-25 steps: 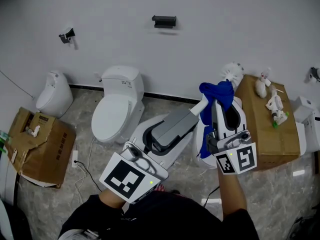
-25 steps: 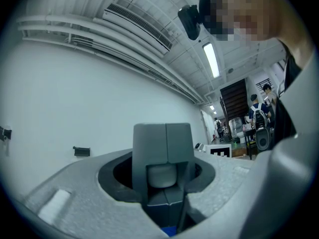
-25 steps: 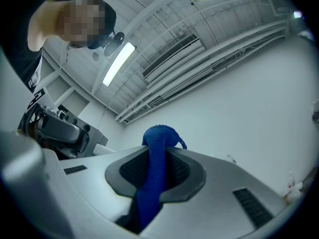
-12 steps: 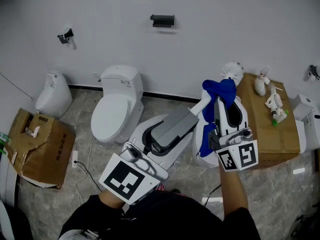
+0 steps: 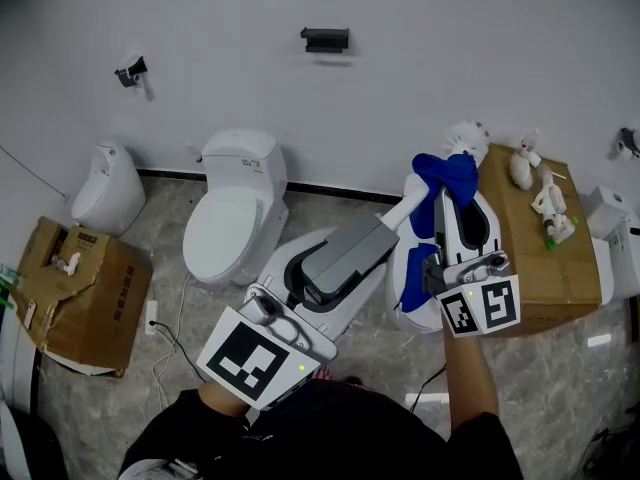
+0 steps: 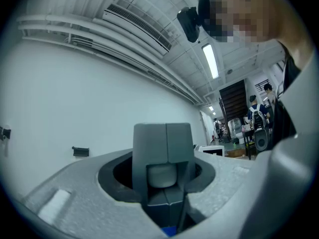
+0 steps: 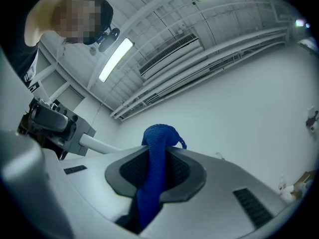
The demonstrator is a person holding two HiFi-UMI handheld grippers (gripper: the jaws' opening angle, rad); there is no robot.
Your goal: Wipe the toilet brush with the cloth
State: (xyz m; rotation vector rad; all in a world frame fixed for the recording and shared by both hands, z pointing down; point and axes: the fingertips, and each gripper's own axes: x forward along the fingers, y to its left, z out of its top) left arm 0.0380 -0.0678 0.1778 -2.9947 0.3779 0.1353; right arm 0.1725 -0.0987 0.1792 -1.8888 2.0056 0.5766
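A white toilet brush runs up and right from my left gripper; its bristly head shows near the brown box. The left jaws are shut on the white handle, whose end shows between them in the left gripper view. A blue cloth is draped over the shaft just below the head, and my right gripper is shut on it. The cloth rises out of the right jaws in the right gripper view, with the handle at the left.
A white toilet and a small white fixture stand by the wall. Another white toilet lies under my grippers. A torn cardboard box sits at the left. A second box, holding small white items, is at the right.
My right gripper has slid the blue cloth a little up and right along the shaft, closer to the brush head. The left gripper has held still.
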